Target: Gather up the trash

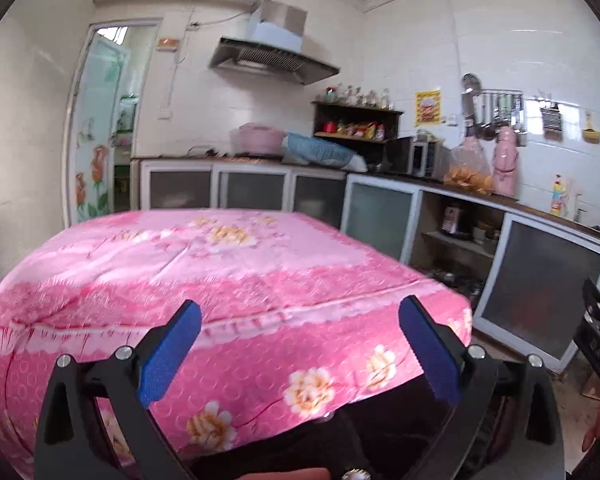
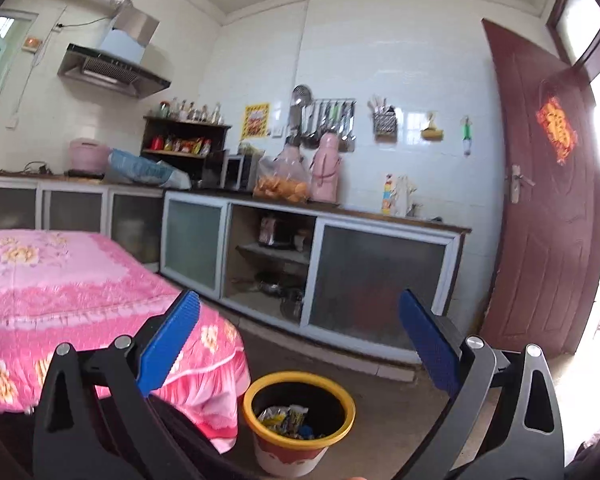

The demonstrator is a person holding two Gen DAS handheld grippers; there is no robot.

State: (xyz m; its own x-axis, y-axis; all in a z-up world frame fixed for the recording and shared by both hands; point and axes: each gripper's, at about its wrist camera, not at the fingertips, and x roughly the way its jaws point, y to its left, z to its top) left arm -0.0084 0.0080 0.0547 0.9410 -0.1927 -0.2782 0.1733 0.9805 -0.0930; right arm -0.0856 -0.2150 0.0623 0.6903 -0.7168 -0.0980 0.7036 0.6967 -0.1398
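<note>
Trash sits in the bin, a yellow-rimmed bucket with a dark inside, standing on the floor. In it lie crumpled wrappers, yellowish with a bit of blue. Just beside the bin, the pink flowered cloth drapes over the bench, its corner hanging down close to the bin's rim. Above the bin, in the right wrist view, the right tool hangs with its blue pads spread wide, nothing between them. Past the bin runs the kitchen cabinet with frosted doors and one open compartment of pots. On the cabinet top stand a pink flask and a bag of orange snacks. A dark red door stands open further along from the bin. In the left wrist view, the left tool is spread wide too, holding nothing, over the near edge of the pink cloth; the bin does not show in this view.
</note>
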